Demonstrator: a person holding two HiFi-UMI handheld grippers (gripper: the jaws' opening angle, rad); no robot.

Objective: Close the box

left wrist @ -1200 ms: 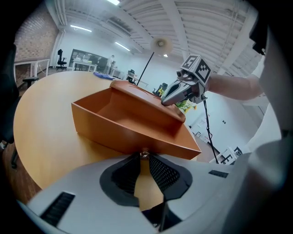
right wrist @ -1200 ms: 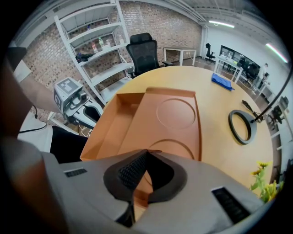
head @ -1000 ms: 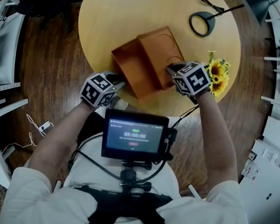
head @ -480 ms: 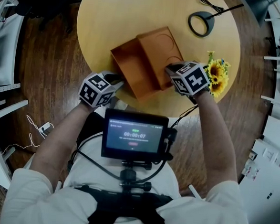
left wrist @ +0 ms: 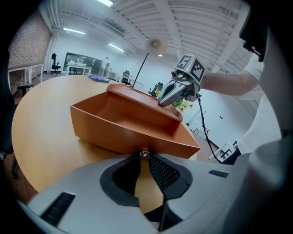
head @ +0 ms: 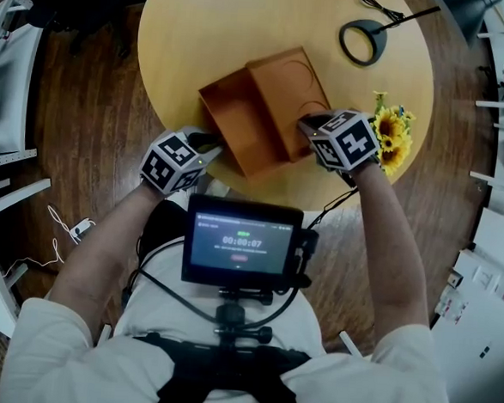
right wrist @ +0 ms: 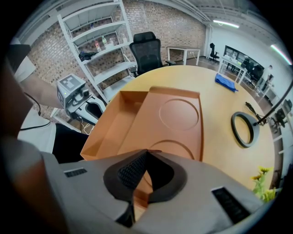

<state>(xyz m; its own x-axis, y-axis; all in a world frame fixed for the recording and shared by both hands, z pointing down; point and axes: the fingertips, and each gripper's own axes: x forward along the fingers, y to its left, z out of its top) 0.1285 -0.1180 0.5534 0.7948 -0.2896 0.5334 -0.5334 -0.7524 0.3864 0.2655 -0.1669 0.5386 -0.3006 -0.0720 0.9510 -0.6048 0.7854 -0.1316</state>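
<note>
A wood-plank floor [head: 86, 116] surrounds a round, light-wood table [head: 195, 37], and the right gripper view shows white shelving [right wrist: 98, 45] against a brick wall, with a black office chair [right wrist: 146, 48] beside it. The orange box [head: 236, 126] sits on the near half of the table, close to the person. Its tray is open, and its lid [head: 287, 91], embossed with two circles, leans tilted over the tray's right side rather than seated on it. A small monitor [head: 243, 243] hangs at the person's chest, below the table edge. The left gripper [head: 213, 140] has its jaws drawn fully together with nothing between them, its tips at the outside of the box's near wall. The right gripper [head: 311, 123] is likewise closed and holds nothing, its tips resting at the lid's near edge. A black ring on a thin stem [head: 364, 40] lies on the far right of the table, well apart from the box. A bunch of sunflowers [head: 393, 133] sits at the table's right rim, just beside the right gripper. A folded blue cloth [right wrist: 225, 81] lies at the far side of the table.
</note>
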